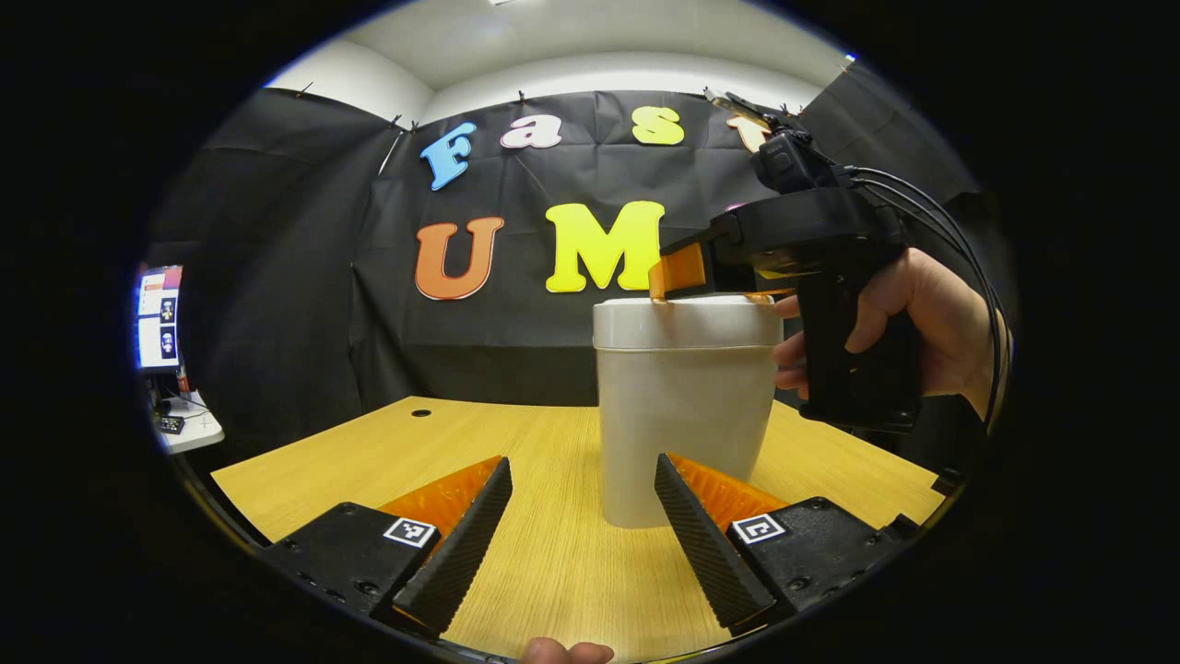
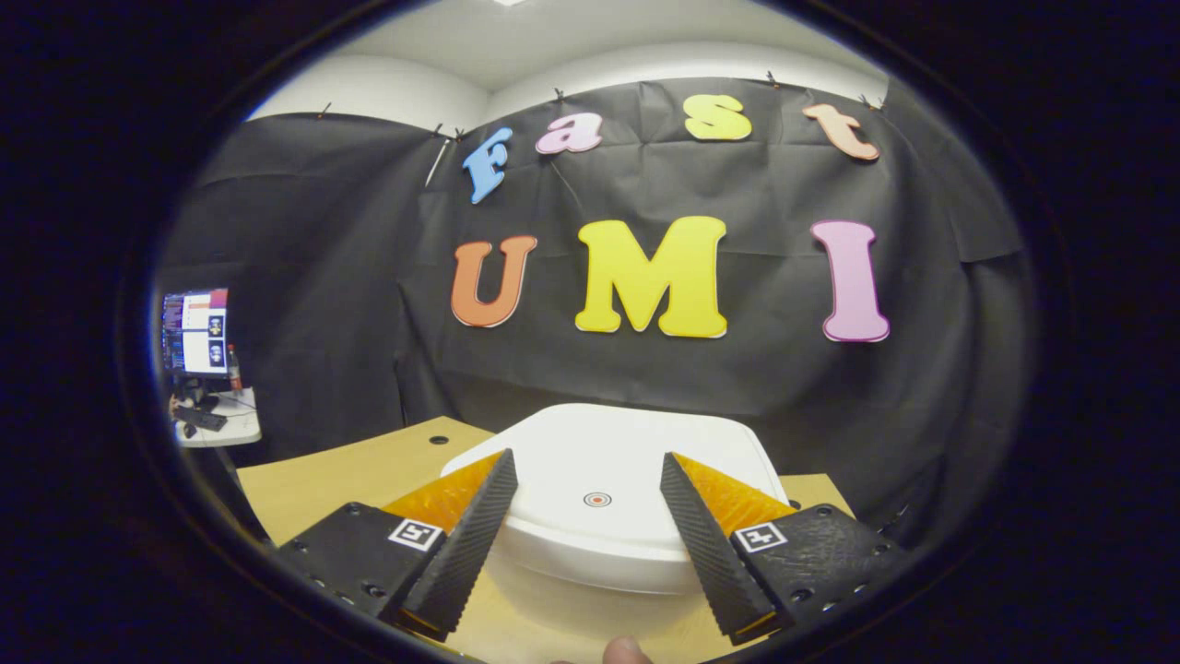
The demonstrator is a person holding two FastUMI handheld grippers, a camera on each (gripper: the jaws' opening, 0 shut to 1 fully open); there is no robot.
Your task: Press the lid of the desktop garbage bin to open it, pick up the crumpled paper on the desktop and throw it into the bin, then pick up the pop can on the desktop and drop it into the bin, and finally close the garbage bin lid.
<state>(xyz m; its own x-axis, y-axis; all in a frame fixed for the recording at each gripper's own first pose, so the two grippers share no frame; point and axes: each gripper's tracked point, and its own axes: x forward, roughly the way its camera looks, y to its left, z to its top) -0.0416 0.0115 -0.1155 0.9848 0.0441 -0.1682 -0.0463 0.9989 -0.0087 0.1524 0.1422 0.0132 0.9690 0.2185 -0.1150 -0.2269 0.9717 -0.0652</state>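
Right gripper (image 2: 584, 516) over closed bin lid (image 2: 599, 461) — fingers spread, left gripper (image 1: 579, 516) likewise

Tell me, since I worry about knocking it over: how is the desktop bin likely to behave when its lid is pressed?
The bin looks like light plastic, taller than wide, so an off-centre push may tip or slide it on the smooth wooden table. A straight press on the lid near its centre mark probably keeps it steady. The right gripper hovers over that lid, fingers apart.

One bin (image 1: 682, 415) with one lid (image 2: 608, 480) stands on one table (image 1: 369, 461). Two grippers (image 1: 581, 516) (image 2: 590, 516), and one monitor (image 2: 195, 330) at nine o'clock.
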